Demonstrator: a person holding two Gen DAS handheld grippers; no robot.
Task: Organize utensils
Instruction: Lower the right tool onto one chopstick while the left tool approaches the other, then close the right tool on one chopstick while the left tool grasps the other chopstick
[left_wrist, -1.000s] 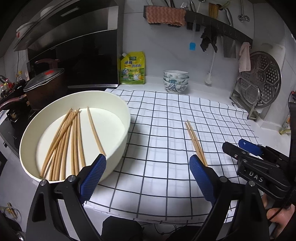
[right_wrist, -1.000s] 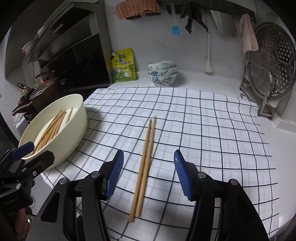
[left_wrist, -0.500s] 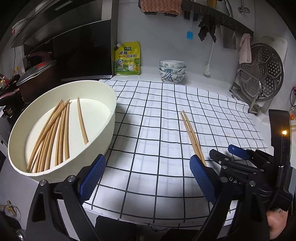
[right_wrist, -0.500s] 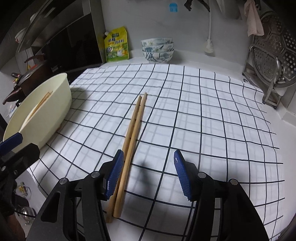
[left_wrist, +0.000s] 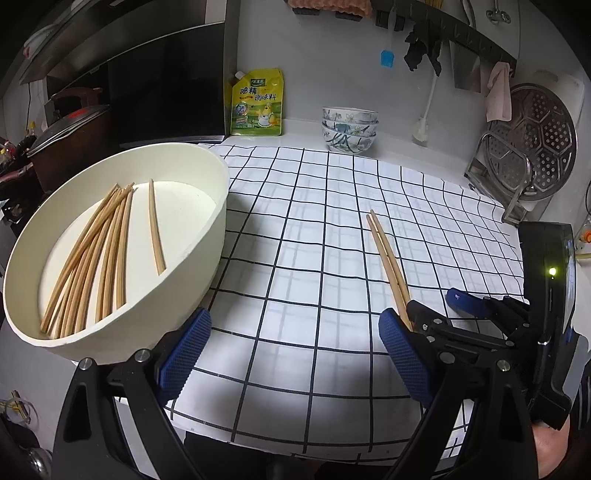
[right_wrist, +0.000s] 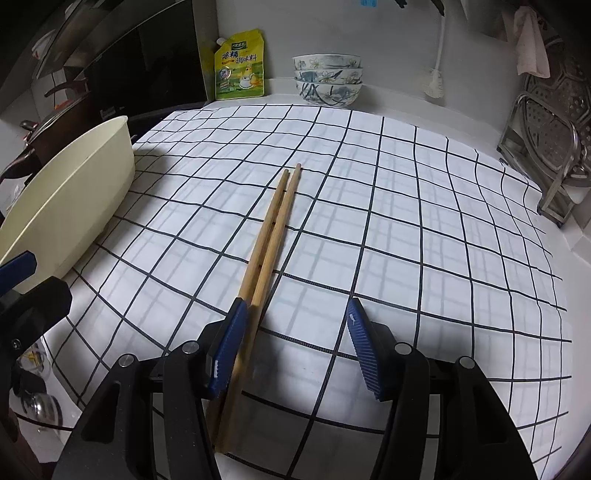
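Checked cloth (right_wrist: 424, 229) covers our kitchen counter, where our right gripper (right_wrist: 295, 343) straddles the near ends of two chopsticks (right_wrist: 273, 229), jaws apart, seemingly not yet pinching. Our left gripper (left_wrist: 291, 354) waits open and empty beside the cream basin (left_wrist: 207, 258), where the other chopsticks (left_wrist: 92, 258) lie gathered.

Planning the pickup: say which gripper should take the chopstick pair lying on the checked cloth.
Right. The right gripper is open with the chopstick pair already lying between its fingers, close by one pad. The left gripper hangs open over bare cloth beside the cream bowl, with the pair off to its side.
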